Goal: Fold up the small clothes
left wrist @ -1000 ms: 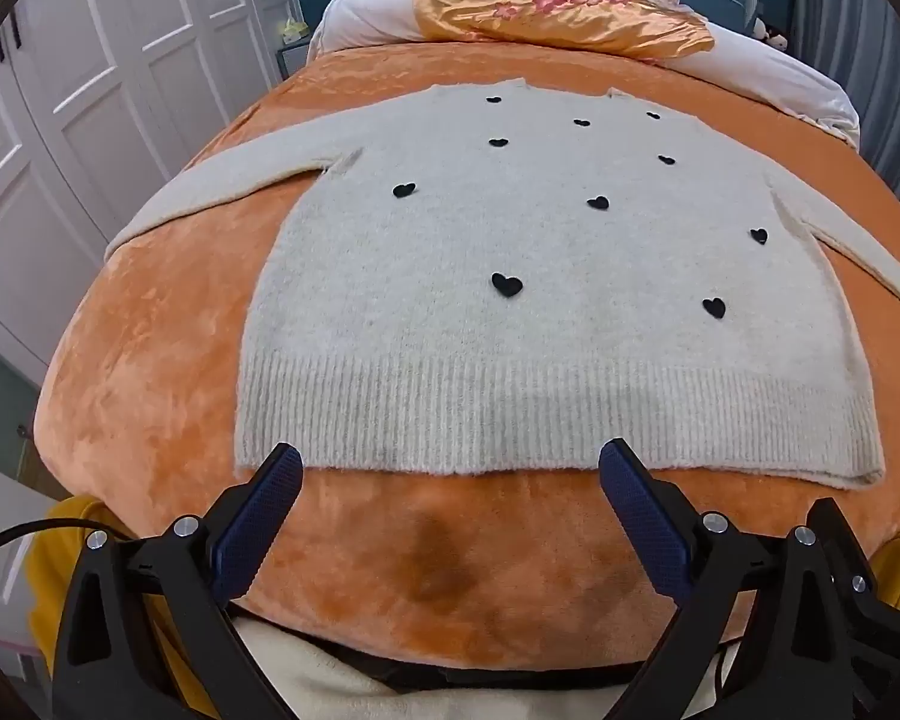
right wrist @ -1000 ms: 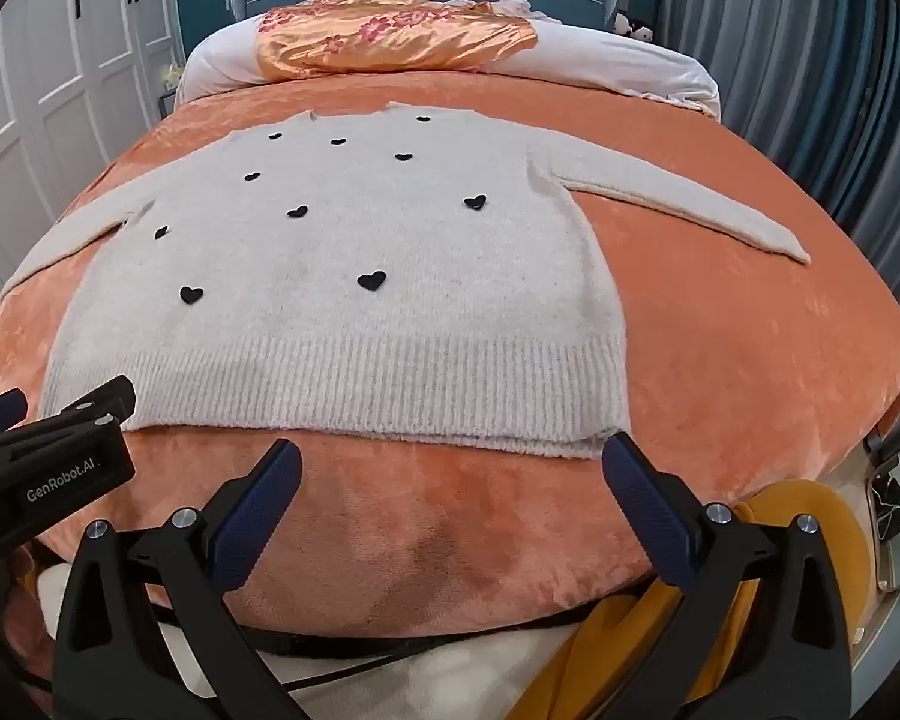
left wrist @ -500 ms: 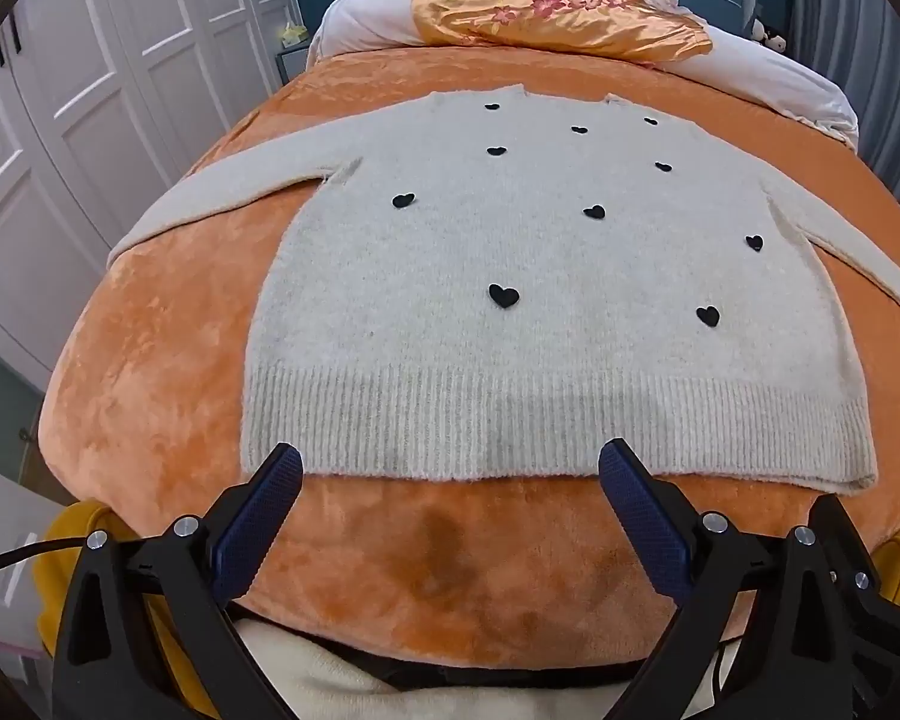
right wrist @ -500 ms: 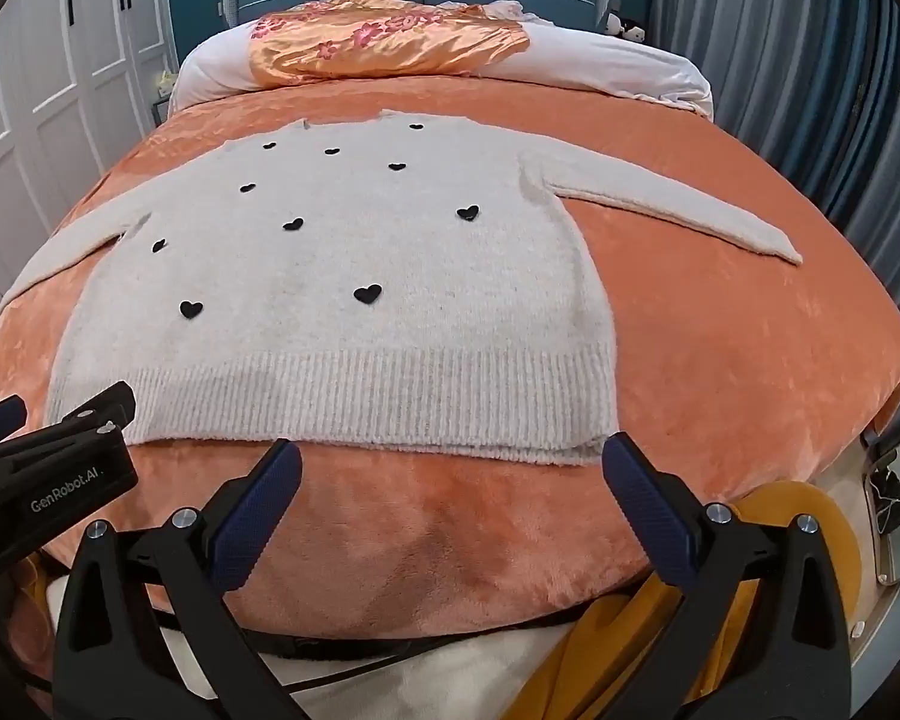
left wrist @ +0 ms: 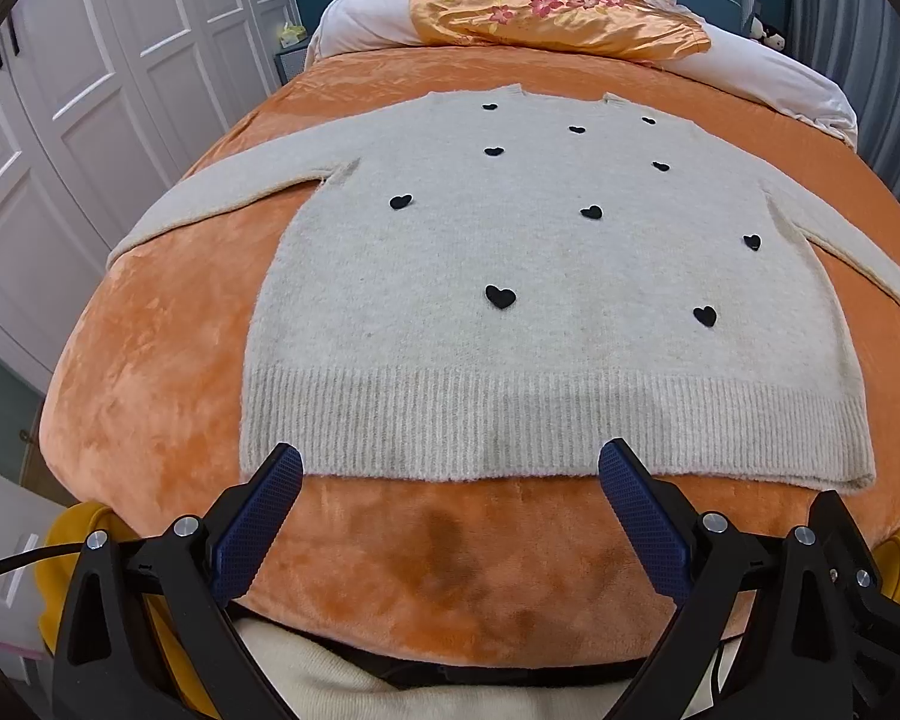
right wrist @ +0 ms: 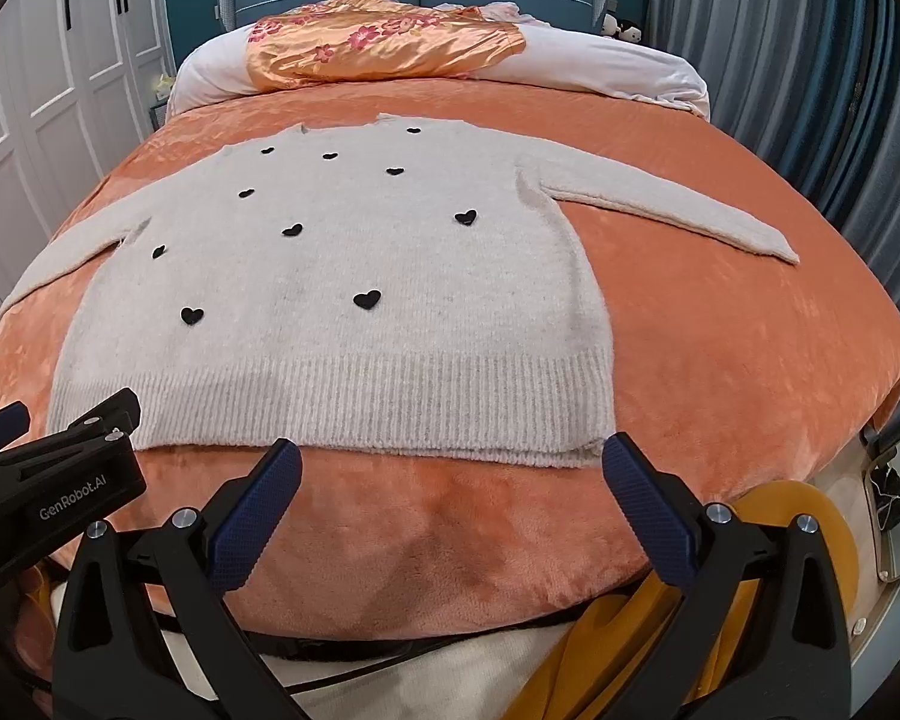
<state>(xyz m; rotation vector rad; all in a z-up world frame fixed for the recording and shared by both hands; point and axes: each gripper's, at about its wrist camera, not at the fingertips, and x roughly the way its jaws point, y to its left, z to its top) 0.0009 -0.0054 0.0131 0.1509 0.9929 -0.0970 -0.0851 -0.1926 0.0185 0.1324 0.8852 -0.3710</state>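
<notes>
Left wrist view: a cream sweater (left wrist: 546, 300) dotted with small black hearts lies flat, front up, on a bed covered by an orange blanket (left wrist: 150, 372), both sleeves spread outward and the ribbed hem nearest the camera. The left hand-held gripper (left wrist: 450, 474) hangs just short of that hem with its blue-padded fingers (left wrist: 258, 516) wide apart, holding nothing. White wardrobe doors (left wrist: 60, 138) line the left side; an orange flowered quilt (left wrist: 546, 18) lies at the head of the bed.

Right wrist view: the right hand-held gripper (right wrist: 450, 468) is likewise spread open and empty, poised near the hem's right half. The sweater's right sleeve (right wrist: 672, 210) stretches across the blanket. The other hand-held gripper's black body shows at lower left. Blue curtains (right wrist: 810, 60) hang at right.
</notes>
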